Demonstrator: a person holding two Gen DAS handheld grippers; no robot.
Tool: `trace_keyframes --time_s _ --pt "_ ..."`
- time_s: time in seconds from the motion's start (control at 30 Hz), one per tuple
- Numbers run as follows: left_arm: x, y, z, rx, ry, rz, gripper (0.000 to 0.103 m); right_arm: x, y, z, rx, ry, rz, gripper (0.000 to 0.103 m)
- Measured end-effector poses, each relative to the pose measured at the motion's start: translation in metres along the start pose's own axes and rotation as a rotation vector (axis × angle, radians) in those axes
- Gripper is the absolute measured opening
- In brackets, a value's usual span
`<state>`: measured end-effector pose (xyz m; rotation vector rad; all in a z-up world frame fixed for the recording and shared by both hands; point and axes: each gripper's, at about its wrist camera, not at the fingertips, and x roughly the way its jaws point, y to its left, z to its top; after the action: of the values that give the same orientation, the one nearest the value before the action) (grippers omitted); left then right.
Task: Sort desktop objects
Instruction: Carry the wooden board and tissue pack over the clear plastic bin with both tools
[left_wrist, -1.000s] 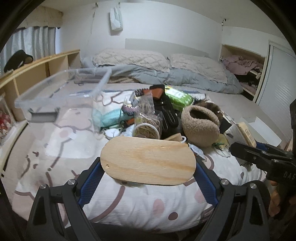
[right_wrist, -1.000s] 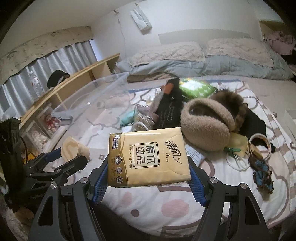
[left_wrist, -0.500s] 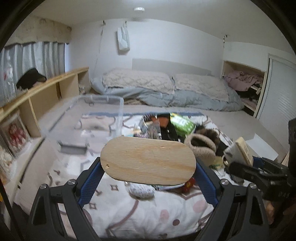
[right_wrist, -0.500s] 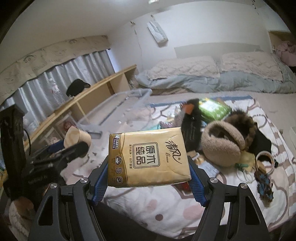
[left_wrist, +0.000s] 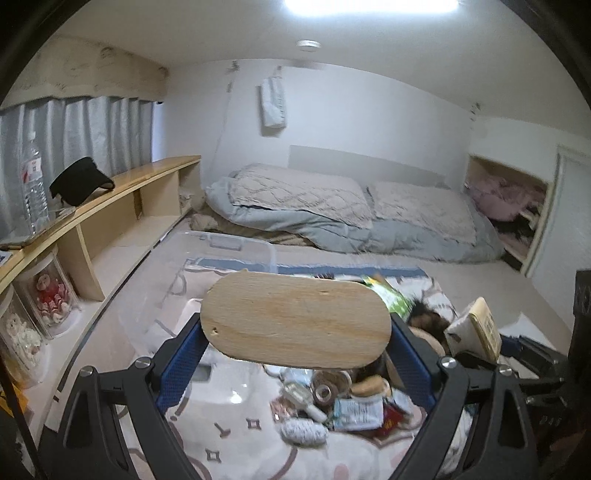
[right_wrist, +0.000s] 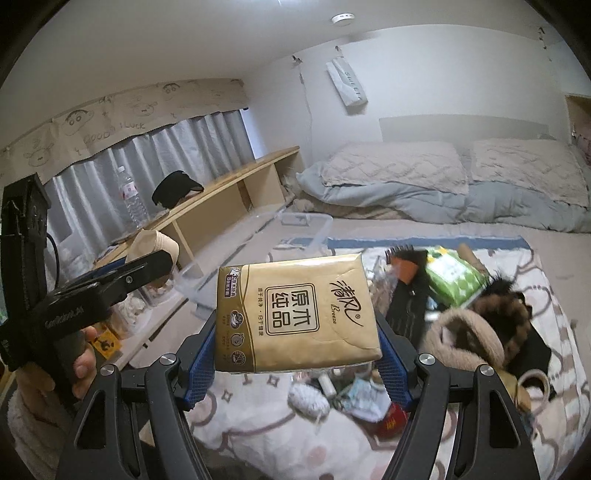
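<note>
My left gripper pinches a wooden board flat between its blue pads, raised above the bed. My right gripper clamps a gold tissue pack. Ahead of both lies the clear bin; the clutter pile sits below the board, on the blanket.

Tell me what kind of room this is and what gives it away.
Almost certainly a bedroom in a home. A low bed with quilted pillows and a grey duvet fills the far side, grey curtains hang along one wall, and a closet nook holds clothes.
</note>
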<state>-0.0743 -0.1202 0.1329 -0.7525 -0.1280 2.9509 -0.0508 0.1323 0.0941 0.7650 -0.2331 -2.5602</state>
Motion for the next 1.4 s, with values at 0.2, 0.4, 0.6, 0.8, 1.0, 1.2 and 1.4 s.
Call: trace_keyframes --time_s 0.2,0.4,0.6,0.8,1.0,1.2,1.4 --pt "0.048 0.032 0.032 -0.047 -0.029 0.066 0.094 0.055 0.005 0.043 -0.01 -0.023 0.052 0.076" --pt "0.105 0.069 0.046 -0.068 0.004 0.176 0.094 0.134 0.012 0.086 -0.013 -0.02 0.148 0.076" --pt "0.136 0.102 0.051 -0.118 0.014 0.272 0.094 0.183 0.024 0.112 -0.028 -0.033 0.195 0.076" --pt "0.154 0.128 0.036 -0.176 0.029 0.337 0.094 0.234 0.026 0.115 -0.005 0.032 0.192 0.076" --pt "0.153 0.134 0.022 -0.169 0.038 0.387 0.094 0.29 0.04 0.104 -0.072 0.178 0.154 0.076" --pt "0.146 0.142 0.016 -0.189 0.011 0.455 0.094 0.323 0.054 0.094 -0.099 0.268 0.129 0.076" --pt "0.146 0.148 0.008 -0.231 0.015 0.46 0.094 0.353 0.052 0.083 -0.067 0.386 0.124 0.076"
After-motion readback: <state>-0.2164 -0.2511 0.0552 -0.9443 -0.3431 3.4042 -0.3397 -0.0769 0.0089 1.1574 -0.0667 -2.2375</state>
